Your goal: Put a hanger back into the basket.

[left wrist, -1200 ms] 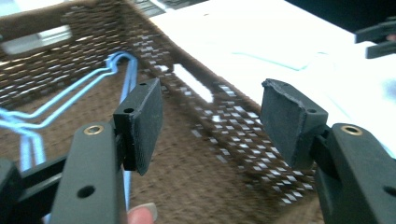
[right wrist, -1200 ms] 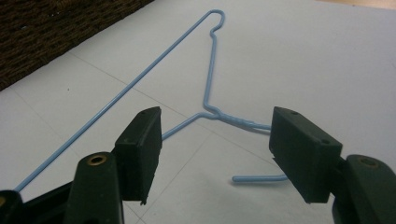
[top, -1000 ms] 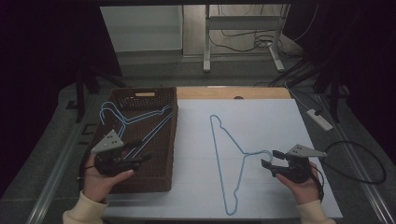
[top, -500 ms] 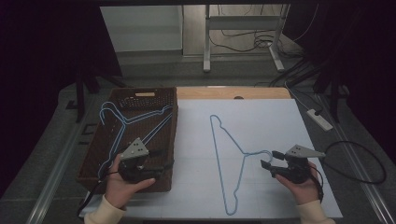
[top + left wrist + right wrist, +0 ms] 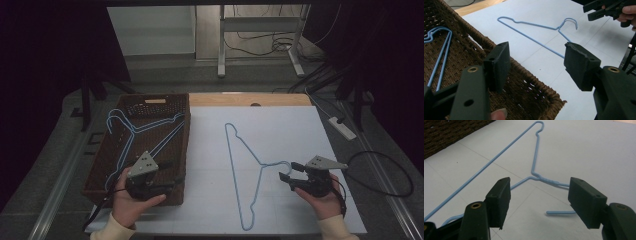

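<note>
High view: blue hangers (image 5: 131,131) lie in the brown wicker basket (image 5: 181,131); another hanger (image 5: 248,165) lies on the white table (image 5: 300,130). Left gripper (image 5: 161,176) and right gripper (image 5: 286,171) both gape, empty.

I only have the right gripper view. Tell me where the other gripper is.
Observer: The left gripper is over the near right corner of a wicker basket, jaws open.
Operator: Say what's in that basket.
Observer: Blue wire hangers lie inside.
Operator: Report where my hanger's hook sits.
Observer: The hanger lies flat on the white sheet, its hook just ahead of the open right gripper.
</note>
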`<action>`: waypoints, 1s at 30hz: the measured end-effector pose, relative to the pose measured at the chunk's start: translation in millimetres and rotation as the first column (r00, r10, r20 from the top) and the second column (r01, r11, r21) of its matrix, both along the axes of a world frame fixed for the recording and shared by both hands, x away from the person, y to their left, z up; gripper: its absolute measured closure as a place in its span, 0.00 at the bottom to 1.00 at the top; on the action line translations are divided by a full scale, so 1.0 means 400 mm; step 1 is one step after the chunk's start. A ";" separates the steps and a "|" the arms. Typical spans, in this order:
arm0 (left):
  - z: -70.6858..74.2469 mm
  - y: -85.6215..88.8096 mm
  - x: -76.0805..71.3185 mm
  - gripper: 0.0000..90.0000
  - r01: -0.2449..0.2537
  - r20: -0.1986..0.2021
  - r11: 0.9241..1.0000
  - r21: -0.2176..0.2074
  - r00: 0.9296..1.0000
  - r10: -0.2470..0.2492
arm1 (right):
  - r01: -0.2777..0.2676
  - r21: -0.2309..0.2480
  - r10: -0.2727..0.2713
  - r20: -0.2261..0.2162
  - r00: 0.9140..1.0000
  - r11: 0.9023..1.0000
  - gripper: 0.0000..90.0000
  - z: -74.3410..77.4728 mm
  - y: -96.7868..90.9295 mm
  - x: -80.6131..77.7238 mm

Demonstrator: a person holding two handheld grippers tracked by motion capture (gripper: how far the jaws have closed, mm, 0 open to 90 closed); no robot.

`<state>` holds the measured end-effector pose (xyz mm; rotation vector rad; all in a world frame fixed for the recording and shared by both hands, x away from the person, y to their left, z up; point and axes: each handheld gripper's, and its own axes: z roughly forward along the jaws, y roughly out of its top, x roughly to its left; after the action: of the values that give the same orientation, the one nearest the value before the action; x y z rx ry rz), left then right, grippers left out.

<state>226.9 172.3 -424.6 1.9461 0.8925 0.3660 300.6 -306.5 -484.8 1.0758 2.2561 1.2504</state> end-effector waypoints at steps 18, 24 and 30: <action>0.002 0.027 -0.002 0.41 -0.006 0.015 1.000 0.000 1.000 0.006 | -0.019 -0.019 0.019 -0.005 1.000 1.000 0.39 0.001 0.010 0.012; 0.001 0.030 -0.002 0.41 0.000 0.015 1.000 0.011 1.000 0.000 | 0.006 -0.053 -0.006 -0.001 1.000 0.999 0.39 0.009 0.008 0.027; 0.000 0.040 -0.002 0.41 -0.011 0.007 1.000 -0.012 1.000 0.011 | 0.000 -0.106 -0.004 -0.035 0.999 0.994 0.40 0.028 0.020 0.051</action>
<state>225.9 188.4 -424.5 1.9283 0.8990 0.3733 321.2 -298.6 -473.5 1.0682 2.3183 1.1055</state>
